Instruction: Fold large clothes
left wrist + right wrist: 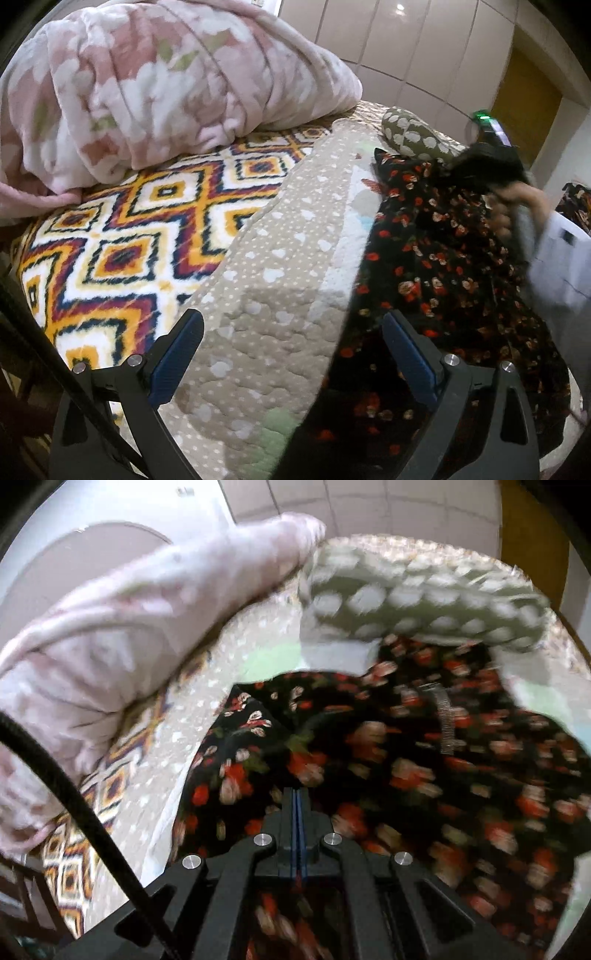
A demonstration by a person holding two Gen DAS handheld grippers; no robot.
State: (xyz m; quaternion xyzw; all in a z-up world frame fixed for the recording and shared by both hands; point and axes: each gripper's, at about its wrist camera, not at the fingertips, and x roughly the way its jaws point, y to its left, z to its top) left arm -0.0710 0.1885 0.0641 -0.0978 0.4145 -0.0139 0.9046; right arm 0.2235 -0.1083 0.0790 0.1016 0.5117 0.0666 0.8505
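Black floral garment (pixel 406 775) | woven neck label (pixel 445 720) unreadable | bedspread (pixel 266 266)

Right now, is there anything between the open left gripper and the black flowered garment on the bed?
Nothing visible stands in the way. The left gripper is open over the beige quilt, and the black flowered garment lies beside it, already under its right finger. The right gripper is shut above the same garment, further along.

Black red-flowered garment (pixel 443 266)
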